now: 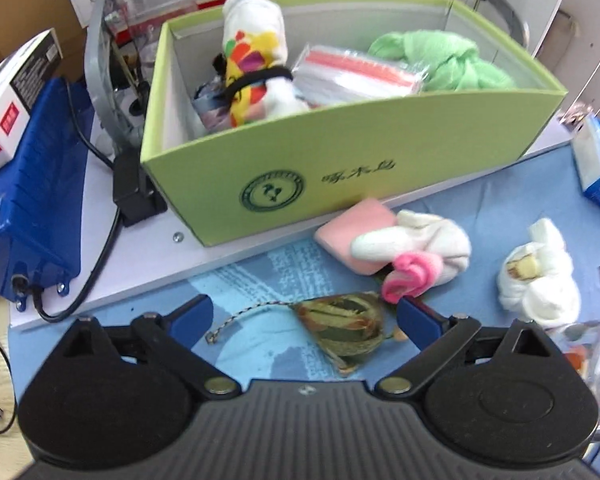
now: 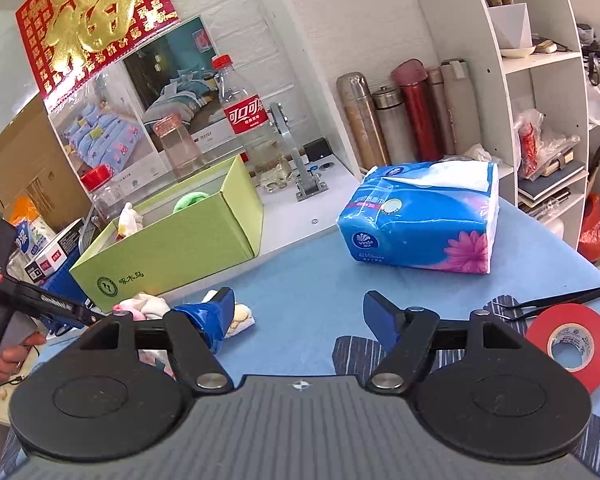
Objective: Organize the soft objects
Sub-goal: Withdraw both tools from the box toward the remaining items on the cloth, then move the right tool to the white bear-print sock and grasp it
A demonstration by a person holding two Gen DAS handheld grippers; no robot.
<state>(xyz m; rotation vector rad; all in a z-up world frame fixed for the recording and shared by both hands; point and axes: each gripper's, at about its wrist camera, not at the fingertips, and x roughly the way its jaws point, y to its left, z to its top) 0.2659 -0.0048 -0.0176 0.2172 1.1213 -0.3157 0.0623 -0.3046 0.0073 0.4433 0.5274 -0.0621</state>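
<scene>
A green box (image 1: 340, 168) stands on the white board and holds a colourful white sock bundle (image 1: 256, 64), a plastic packet (image 1: 356, 76) and a green cloth (image 1: 448, 60). On the blue mat in front lie a pink sponge (image 1: 352, 232), a white-and-pink sock (image 1: 416, 256), a white knotted sock (image 1: 540, 280) and a green triangular sachet (image 1: 340, 324) with a cord. My left gripper (image 1: 304, 320) is open, its fingers either side of the sachet, just above it. My right gripper (image 2: 298, 312) is open and empty over the mat. The box (image 2: 172, 248) shows at its left.
A blue device (image 1: 32, 200) with a black cable sits left of the box. A tissue pack (image 2: 420, 216) lies on the mat at right. Red tape (image 2: 572, 340) and black tweezers (image 2: 556, 300) lie at the right edge. Bottles and jars (image 2: 244, 120) stand behind the box.
</scene>
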